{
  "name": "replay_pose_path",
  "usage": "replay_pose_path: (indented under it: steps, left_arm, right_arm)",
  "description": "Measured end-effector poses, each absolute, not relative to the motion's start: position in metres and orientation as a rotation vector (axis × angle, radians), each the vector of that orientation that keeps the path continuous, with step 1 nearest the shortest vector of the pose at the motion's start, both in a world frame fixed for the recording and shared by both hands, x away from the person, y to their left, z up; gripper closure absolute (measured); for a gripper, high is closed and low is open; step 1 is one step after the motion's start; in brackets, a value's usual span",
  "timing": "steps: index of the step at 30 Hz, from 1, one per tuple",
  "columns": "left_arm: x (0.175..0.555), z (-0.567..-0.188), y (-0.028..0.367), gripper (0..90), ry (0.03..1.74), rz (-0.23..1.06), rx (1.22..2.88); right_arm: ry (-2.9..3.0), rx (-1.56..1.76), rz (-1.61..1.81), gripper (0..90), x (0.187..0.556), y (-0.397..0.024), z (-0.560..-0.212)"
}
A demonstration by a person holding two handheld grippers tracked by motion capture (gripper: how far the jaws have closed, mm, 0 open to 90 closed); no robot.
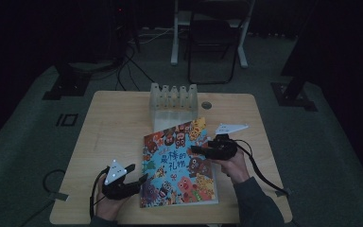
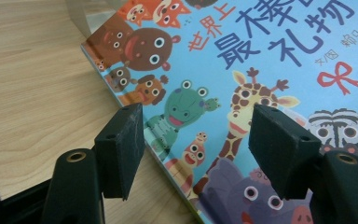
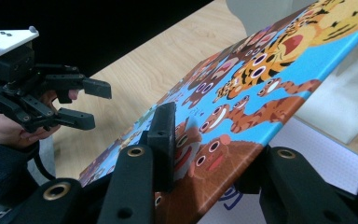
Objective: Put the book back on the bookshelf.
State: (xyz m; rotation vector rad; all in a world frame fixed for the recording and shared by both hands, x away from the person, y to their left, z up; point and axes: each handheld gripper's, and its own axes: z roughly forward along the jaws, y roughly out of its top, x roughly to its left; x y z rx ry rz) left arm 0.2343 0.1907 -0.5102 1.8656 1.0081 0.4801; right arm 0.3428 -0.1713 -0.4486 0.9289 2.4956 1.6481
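1. A picture book [image 1: 179,165] with a bright animal cover lies on the wooden counter [image 1: 113,123], near the middle and toward the near edge. A clear plastic rack [image 1: 173,103] stands just beyond its far end.

2. The right gripper [image 1: 203,150] has its fingers [image 3: 164,140] clamped on the front cover at the book's right edge. In the right gripper view the cover is tilted up off the white page [image 3: 307,154] beneath it.

3. The left gripper [image 1: 139,174] sits at the book's near-left corner with its fingers [image 2: 121,149] apart at a middling width. They straddle the book's left edge without pressing on it, one over the counter and one over the cover.

4. Handling, as a judgement: the cover looks like stiff board, so it should swing as one flat panel and not flop. Its glossy print may be slippery under hard pads. The book seems light and thin, so it could slide on the counter when the cover is pulled.

5. Where to hold: the free right edge of the cover suits lifting. The left edge by the spine, where the left gripper waits, suits pinning the book still.
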Motion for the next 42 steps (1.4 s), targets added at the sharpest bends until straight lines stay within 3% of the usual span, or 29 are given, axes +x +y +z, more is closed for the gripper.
replay_pose_path:
  steps: [16,42]
  left_arm:
    - [0.252,-0.505,0.196,39.4,0.984,0.458,1.851]
    - [0.288,-0.492,0.206,31.8,0.967,0.455,1.819]
  right_arm:
    - [2.441,0.820,1.672,67.2,0.333,-0.178,-0.439]
    - [2.392,0.660,1.707,67.3,0.324,-0.188,-0.433]
